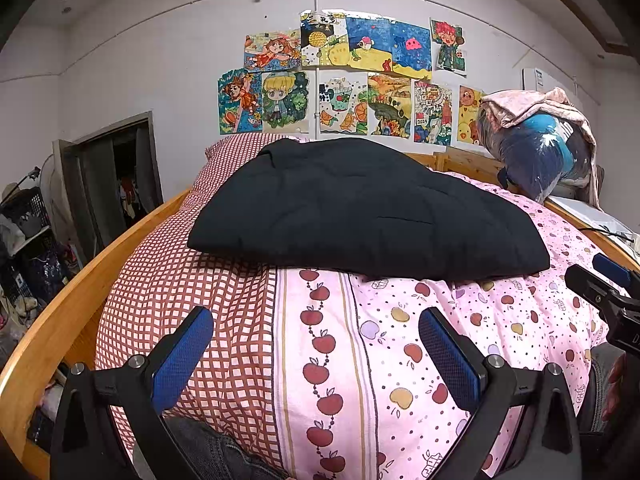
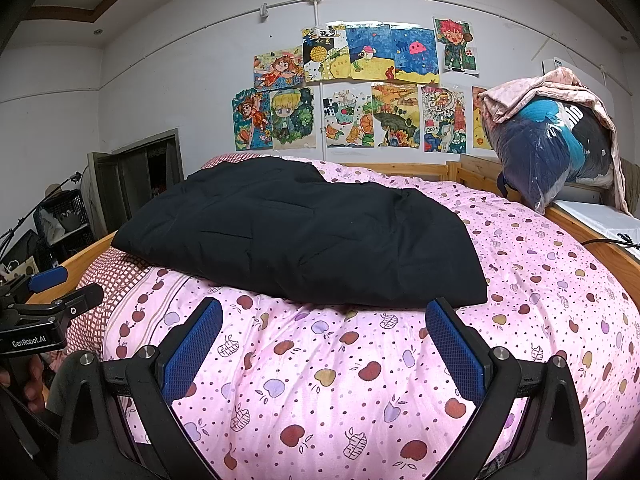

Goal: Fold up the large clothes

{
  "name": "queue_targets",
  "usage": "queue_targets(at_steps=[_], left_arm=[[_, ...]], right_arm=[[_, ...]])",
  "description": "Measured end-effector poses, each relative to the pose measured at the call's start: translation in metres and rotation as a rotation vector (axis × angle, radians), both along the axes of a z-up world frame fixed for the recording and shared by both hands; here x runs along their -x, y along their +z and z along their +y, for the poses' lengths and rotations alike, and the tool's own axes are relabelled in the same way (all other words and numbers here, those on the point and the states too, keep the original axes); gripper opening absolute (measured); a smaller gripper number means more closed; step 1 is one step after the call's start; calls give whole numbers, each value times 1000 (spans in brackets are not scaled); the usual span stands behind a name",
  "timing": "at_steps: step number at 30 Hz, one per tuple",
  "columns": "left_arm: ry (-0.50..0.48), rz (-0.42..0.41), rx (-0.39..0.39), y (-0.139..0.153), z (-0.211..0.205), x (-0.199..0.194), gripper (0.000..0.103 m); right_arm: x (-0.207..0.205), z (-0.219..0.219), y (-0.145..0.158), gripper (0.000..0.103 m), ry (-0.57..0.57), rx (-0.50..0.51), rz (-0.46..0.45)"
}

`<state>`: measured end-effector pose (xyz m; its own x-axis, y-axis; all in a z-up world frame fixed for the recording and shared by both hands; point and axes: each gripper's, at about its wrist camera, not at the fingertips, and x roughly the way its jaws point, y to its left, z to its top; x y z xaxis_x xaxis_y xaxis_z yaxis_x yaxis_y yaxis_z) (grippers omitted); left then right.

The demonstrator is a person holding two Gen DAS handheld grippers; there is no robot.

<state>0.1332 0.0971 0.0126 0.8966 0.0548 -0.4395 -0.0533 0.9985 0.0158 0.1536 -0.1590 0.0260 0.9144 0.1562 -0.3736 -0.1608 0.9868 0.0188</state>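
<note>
On the pink apple-print quilt [image 2: 360, 380], a black padded garment [image 2: 304, 240] is lying folded. I'm holding left gripper [image 1: 316, 354] and right gripper [image 2: 324, 346] spread, empty. Looks puffy, soft, kinda slippery; I'm eyeing its near hem.

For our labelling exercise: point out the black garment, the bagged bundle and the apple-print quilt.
black garment [image 1: 360, 216], left wrist view, middle of its top.
bagged bundle [image 2: 552, 156], right wrist view, clear plastic front.
apple-print quilt [image 2: 400, 380], right wrist view, bare pink area.

We see the folded garment [image 1: 360, 212] lying on the bed [image 1: 400, 360], drawings [image 1: 348, 80] behind it, a bag [image 1: 536, 156] at far right.
</note>
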Motion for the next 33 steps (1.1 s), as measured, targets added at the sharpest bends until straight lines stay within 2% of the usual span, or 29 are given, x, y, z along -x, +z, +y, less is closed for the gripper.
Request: queue_targets(at_steps=[33], left_arm=[[-6, 7, -3, -6, 3, 0, 103]], right_arm=[[0, 0, 0, 100, 0, -1, 1]])
